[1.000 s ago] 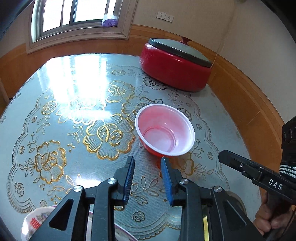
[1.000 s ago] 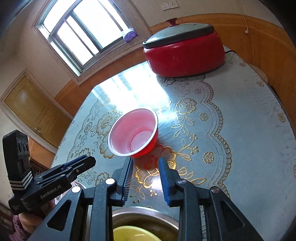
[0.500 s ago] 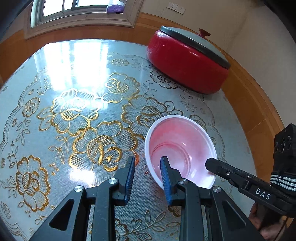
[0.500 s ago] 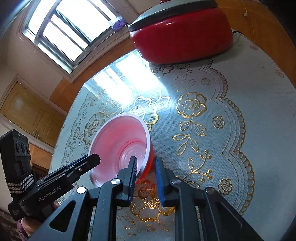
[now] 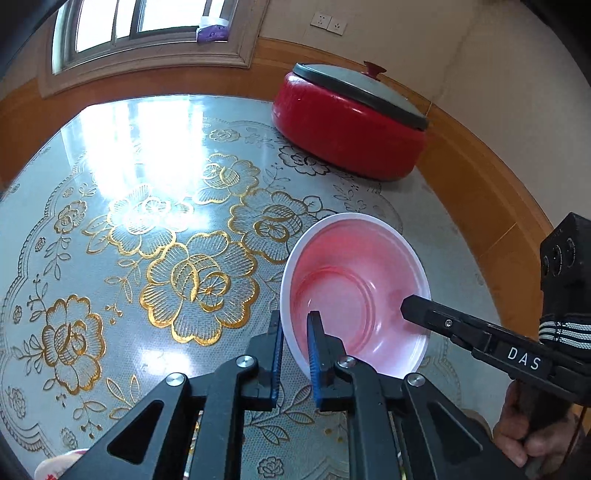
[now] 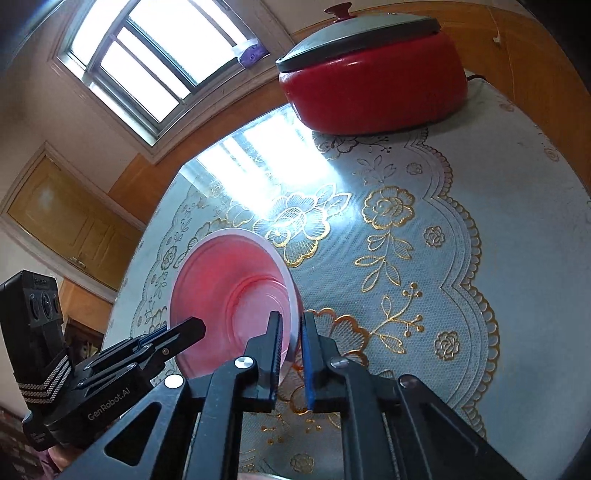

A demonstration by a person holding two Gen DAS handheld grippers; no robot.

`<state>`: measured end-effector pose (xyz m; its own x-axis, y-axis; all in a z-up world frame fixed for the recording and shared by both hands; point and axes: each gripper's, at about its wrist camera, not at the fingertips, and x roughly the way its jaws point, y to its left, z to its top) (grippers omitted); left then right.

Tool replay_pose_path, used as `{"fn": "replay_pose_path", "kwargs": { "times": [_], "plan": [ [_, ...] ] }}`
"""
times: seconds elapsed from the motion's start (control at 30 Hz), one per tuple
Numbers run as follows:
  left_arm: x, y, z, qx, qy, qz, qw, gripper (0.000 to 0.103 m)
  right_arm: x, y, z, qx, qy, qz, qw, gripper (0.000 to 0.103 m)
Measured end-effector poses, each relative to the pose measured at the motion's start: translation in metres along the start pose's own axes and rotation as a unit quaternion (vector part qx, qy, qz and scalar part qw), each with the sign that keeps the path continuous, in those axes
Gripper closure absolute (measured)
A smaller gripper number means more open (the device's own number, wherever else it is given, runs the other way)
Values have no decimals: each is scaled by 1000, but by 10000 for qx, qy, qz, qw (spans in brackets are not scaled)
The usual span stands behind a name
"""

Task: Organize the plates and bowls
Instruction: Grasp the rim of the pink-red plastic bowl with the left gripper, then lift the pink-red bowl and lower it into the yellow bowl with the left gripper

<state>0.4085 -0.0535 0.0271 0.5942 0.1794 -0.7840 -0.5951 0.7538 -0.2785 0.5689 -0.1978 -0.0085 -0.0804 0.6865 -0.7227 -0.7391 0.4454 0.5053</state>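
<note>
Item: red bowl (image 5: 354, 291), thin plastic, white rim, empty, on the counter (image 5: 110, 155) in front of the red pot (image 5: 347, 129).

Hold: two grips on opposite sides of the rim. Left gripper (image 5: 295, 328): jaws have just been closing and now pinch the bowl's wall, one pad outside, one inside. Right gripper (image 6: 291, 328): jaws have likewise just been closing and now pinch the opposite wall. In the left wrist view the right gripper shows as a black tip reaching over the rim on the side away from the left one.

Handling note (judgement): the step in hand appears to be a two-sided lift of the bowl. The wall looks flexible, so both grips should rise together and level; uneven lifting would likely twist or fold the rim and let it slip. Light pressure seems enough for an empty bowl.

Surroundings, placed from the red pot:
- Lace-patterned cover (image 6: 406, 229) with gold flowers, spread over the counter in front of the pot; glossy, may let the bowl slide.
- Window (image 6: 159, 62), behind and to one side of the pot.
- Wall sockets (image 5: 328, 24), above the pot.
- Person's hand (image 5: 532, 435) on the right gripper's handle, well in front of the pot.

Obstructions: the pot is well apart from the bowl; nothing lies across a straight lift.
</note>
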Motion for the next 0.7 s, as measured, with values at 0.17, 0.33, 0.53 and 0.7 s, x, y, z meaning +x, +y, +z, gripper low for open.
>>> {"fn": "replay_pose_path", "kwargs": {
  "times": [0.17,0.33,0.53,0.7],
  "plan": [
    [-31,-10,-14,85,-232,-5,9997,91,-24,12,-18,-153,-137,52,9998,94],
    [-58,-22,-34,237,-440,16,9988,91,-49,20,-38,-220,-240,105,9994,94],
    [-78,-34,-58,378,-529,-16,9979,91,-75,24,-61,-293,-317,55,9991,94],
    [-89,-41,-74,469,-499,-92,9976,91,-91,25,-79,-295,-348,25,9990,93]
  ]
}}
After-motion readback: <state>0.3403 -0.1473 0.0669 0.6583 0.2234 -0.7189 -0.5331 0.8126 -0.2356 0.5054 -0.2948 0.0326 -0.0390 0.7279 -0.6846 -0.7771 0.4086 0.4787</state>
